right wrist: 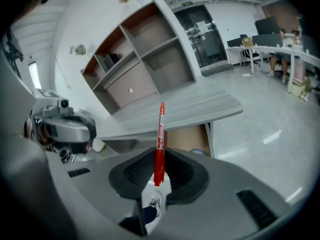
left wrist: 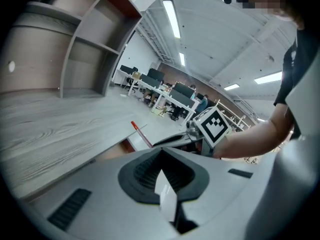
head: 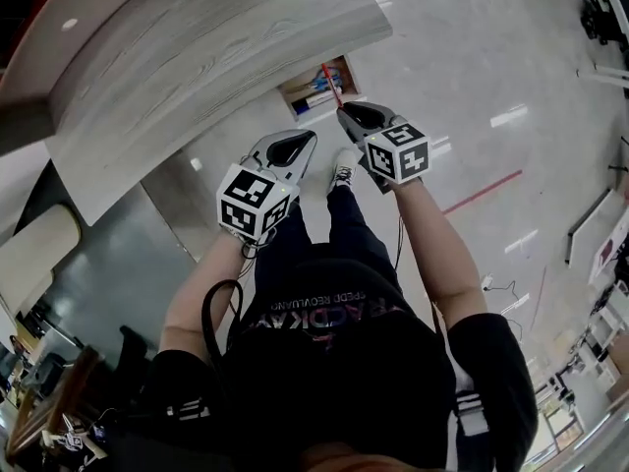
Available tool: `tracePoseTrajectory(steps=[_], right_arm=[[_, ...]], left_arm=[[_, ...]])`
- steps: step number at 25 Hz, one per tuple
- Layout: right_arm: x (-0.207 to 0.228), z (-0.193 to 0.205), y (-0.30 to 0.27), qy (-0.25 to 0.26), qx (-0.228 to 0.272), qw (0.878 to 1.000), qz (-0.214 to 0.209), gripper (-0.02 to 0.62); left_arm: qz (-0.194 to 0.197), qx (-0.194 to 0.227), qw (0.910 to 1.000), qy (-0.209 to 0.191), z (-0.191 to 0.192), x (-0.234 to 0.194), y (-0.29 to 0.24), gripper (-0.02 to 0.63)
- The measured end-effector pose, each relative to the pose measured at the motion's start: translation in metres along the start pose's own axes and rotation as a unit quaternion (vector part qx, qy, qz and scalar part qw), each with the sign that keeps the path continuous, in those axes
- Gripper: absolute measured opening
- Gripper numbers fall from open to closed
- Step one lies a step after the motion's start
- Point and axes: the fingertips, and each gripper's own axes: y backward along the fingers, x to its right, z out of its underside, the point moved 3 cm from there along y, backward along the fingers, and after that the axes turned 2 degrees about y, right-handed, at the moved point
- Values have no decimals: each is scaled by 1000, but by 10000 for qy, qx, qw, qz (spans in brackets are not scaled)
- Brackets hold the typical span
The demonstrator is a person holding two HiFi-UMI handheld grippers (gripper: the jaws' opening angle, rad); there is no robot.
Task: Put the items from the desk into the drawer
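We are pinching the red pen (right wrist: 160, 134) by its near end in the right gripper (right wrist: 159, 157). The jaws are standing only as far apart as the barrel is thick, and the pads are pressing on it from both sides. The rest of the pen is sticking straight out ahead of the jaws, which we judge is so that it can go into the drawer (head: 292, 90) lengthwise. That drawer is standing open just ahead of and below the right gripper, pulled out from under the tabletop (head: 197, 57), and a few pens (head: 314, 99) are already lying in it. We are reading this as the drop-off step: the red pen is nearing the drawer but is not yet in it. We are keeping the left gripper (left wrist: 161, 160) just beside the right one, on its left. Its jaws are pressed together with nothing between them and it is touching nothing, probably so that it is staying out of the way.
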Motion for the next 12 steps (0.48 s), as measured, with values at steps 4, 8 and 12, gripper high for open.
tracePoseTrajectory(steps=[4, 8, 12], right_arm=[[8, 23, -27, 762, -734, 9944, 48, 72], [22, 38, -56, 1708, -1443, 9744, 242, 72], [31, 46, -78, 2469, -2002, 9474, 373, 72]], left_arm=[[-106, -58, 9997, 217, 15, -11, -7, 11], [-136, -120, 9990, 413, 28, -24, -12, 11], [-155, -194, 9978, 611, 40, -31, -14, 11]])
